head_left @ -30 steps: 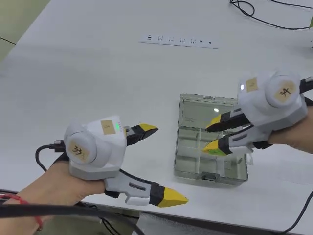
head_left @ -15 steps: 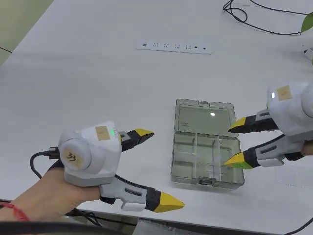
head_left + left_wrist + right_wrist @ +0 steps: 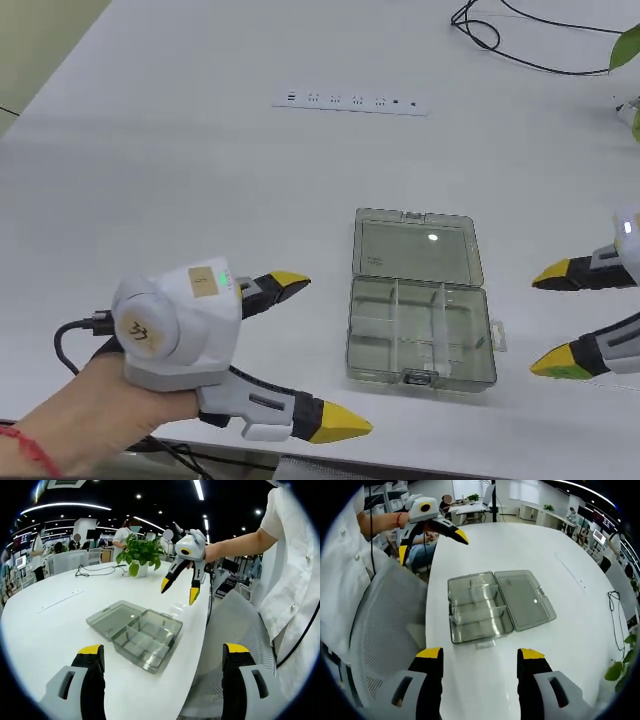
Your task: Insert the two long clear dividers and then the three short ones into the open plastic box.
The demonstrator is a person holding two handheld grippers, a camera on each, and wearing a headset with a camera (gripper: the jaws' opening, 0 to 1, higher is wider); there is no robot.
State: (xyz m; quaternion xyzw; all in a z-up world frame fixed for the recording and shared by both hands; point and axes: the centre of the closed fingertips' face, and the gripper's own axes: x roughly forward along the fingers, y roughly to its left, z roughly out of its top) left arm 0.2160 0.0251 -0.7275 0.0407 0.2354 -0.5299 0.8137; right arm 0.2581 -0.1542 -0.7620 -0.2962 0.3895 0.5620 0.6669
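1. The left yellow-tipped white gripper (image 3: pixel 328 355) has its jaws spread wide and carries nothing.
2. The right gripper (image 3: pixel 540 325) is likewise spread and empty.
3. The smoky clear plastic box (image 3: pixel 415 245) lies open between them, touching neither, with clear dividers (image 3: pixel 396 315) inside.

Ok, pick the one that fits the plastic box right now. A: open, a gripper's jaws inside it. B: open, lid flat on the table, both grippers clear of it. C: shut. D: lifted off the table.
B: the box lies open with its lid flat on the table, and the left gripper and right gripper hang open either side, touching nothing.
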